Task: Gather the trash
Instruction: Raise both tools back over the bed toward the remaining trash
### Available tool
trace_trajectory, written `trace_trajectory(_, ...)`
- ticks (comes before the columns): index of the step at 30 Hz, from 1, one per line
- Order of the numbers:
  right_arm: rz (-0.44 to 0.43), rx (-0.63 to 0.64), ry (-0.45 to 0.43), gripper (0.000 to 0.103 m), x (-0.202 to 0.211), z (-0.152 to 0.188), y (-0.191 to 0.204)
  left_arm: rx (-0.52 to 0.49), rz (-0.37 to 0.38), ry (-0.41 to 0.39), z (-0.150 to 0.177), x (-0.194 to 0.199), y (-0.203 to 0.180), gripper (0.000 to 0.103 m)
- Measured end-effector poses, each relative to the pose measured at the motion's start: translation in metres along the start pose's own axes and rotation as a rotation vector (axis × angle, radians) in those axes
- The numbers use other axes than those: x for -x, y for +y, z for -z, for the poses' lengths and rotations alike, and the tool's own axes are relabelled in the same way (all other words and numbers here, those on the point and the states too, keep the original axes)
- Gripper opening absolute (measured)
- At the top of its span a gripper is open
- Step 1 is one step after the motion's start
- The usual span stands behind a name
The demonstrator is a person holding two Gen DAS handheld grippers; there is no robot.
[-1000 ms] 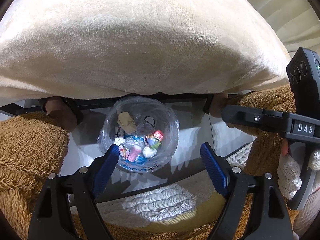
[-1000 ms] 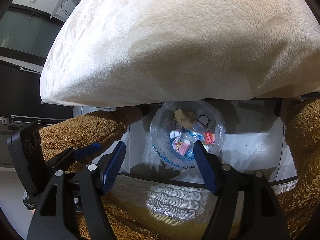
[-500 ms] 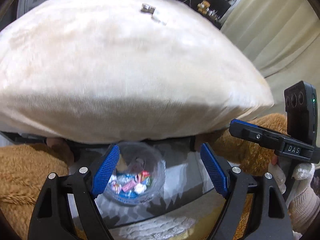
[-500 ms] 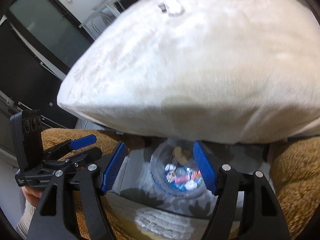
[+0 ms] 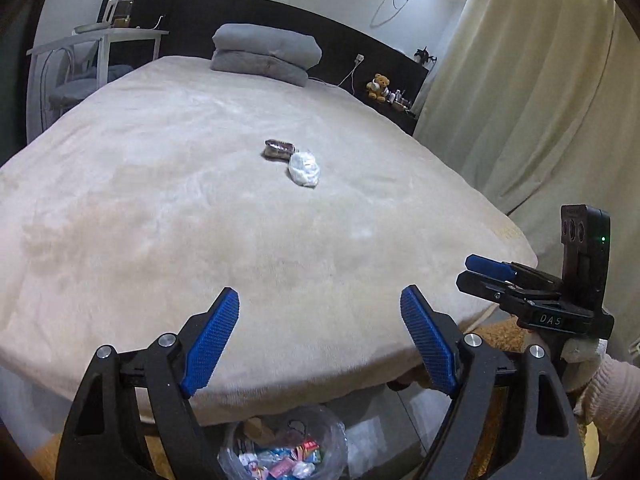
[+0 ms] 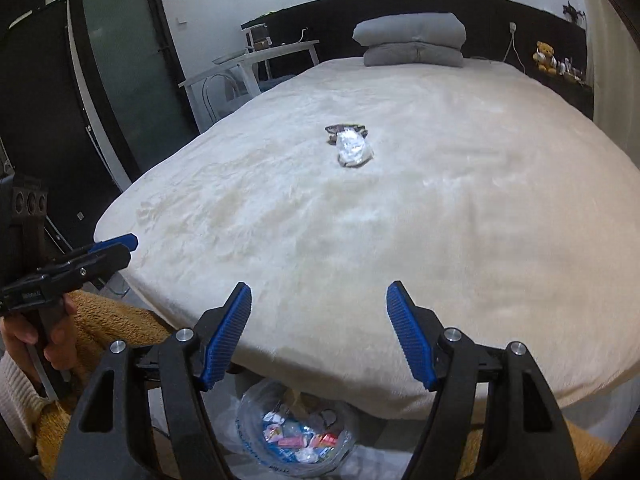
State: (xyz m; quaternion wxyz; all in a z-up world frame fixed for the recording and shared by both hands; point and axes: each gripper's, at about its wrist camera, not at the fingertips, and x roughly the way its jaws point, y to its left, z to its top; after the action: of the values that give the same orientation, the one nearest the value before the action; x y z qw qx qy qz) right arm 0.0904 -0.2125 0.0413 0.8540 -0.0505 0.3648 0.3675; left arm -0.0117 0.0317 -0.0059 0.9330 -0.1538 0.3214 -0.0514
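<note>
Both the left gripper (image 5: 320,334) and the right gripper (image 6: 319,330) hang with blue fingers spread wide and empty above the cream bed (image 5: 160,208), where a dark wrapper (image 5: 279,149) and crumpled clear plastic (image 5: 304,169) lie touching mid-mattress, while the trash-filled bag (image 6: 298,436) sits below the foot edge.

The letters "DAS" stand in pale print on the black body of the right gripper (image 5: 486,274), seen from the left wrist view. Blue print on the clear trash bag (image 6: 294,438) is too small and warped to read.
</note>
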Motion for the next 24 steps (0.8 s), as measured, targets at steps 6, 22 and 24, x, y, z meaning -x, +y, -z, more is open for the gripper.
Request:
trace_trajectory(6, 0.017, 0.029, -0.016, 0.072, -0.034, -0.036, -0.009, 0.028, -0.001, -0.010, -0.039, -0.020, 0.018, 0.081)
trace_trajectory(22, 0.043, 0.007, 0.056, 0.084, -0.151, -0.111, -0.025, 0.065, -0.013, -0.071, -0.114, -0.079, 0.079, 0.081)
trace_trajectory(24, 0.052, 0.001, 0.064, 0.084, -0.166, -0.117, -0.027, 0.063, -0.020, -0.073, -0.118, -0.084, 0.085, 0.081)
